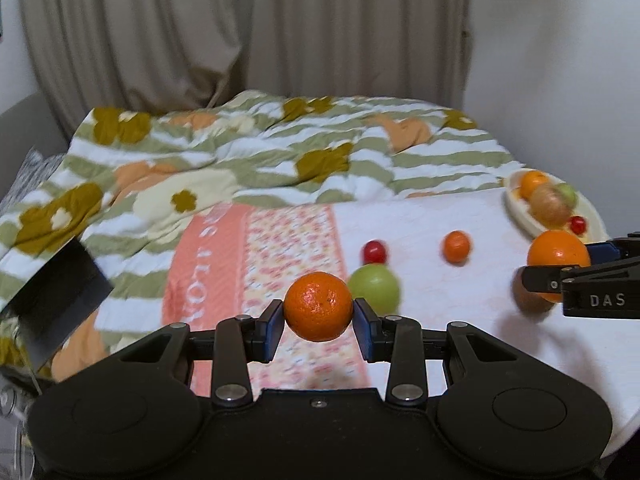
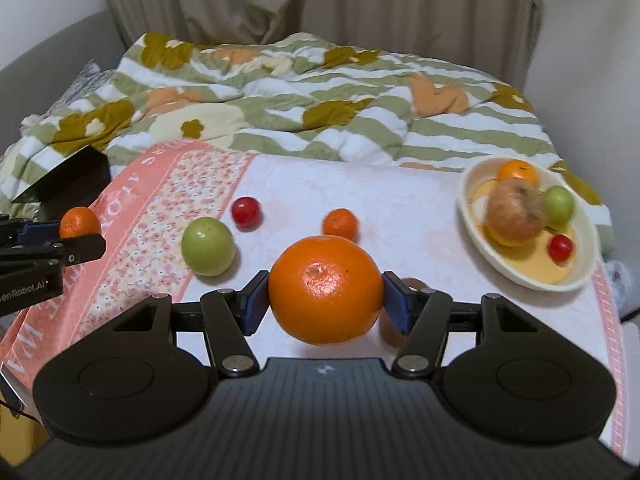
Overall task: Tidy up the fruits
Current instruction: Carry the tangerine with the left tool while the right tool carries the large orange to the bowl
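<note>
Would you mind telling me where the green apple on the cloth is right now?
In the right wrist view the green apple lies loose on the cloth, left of centre, just below the small red fruit and left of the small orange.

Glossy fruit, soft cloth
Dimpled, shiny orange point(image 2: 325, 289) between matt black plastic gripper point(image 2: 324, 300) arms; quilted cotton towel point(image 2: 400, 208); smooth cream bowl point(image 2: 472, 216)

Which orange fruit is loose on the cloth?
The small orange, right of the red fruit. The other two sit in the left gripper and right gripper.
</note>
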Tool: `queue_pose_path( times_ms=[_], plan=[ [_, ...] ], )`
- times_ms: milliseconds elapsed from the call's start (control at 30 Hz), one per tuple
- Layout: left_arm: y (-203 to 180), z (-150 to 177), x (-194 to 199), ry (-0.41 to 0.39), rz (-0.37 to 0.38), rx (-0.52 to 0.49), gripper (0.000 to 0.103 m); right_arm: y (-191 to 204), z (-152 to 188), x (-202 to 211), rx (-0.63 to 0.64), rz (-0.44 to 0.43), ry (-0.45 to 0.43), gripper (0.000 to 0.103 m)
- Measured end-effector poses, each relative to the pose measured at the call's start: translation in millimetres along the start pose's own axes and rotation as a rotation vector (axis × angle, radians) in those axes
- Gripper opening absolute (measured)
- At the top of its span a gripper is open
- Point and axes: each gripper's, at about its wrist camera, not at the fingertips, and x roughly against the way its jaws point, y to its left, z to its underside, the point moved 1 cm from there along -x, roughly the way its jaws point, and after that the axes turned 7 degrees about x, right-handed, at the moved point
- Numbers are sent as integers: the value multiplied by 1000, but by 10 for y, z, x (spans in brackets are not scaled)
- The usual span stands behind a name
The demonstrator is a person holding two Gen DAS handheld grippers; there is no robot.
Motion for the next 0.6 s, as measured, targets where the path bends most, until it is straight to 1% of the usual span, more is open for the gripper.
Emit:
queue_pose_path(
  times_ms=[133,300,433,600],
  plan=[
    [-198,-66,92,-22,45,-37,41,-191,41,204,-60,11,-11,75],
    [-496,-131,181,-49,78,-57,41,-500,103,424,-89,49,-35,75],
    [-785,-156,265,-72,83,-56,41,-793,150,569,-95,54,-57,75],
    [-1190,-197,308,-87,67,-29,41,-1209,195,680,-72,36,-72,75]
  ],
)
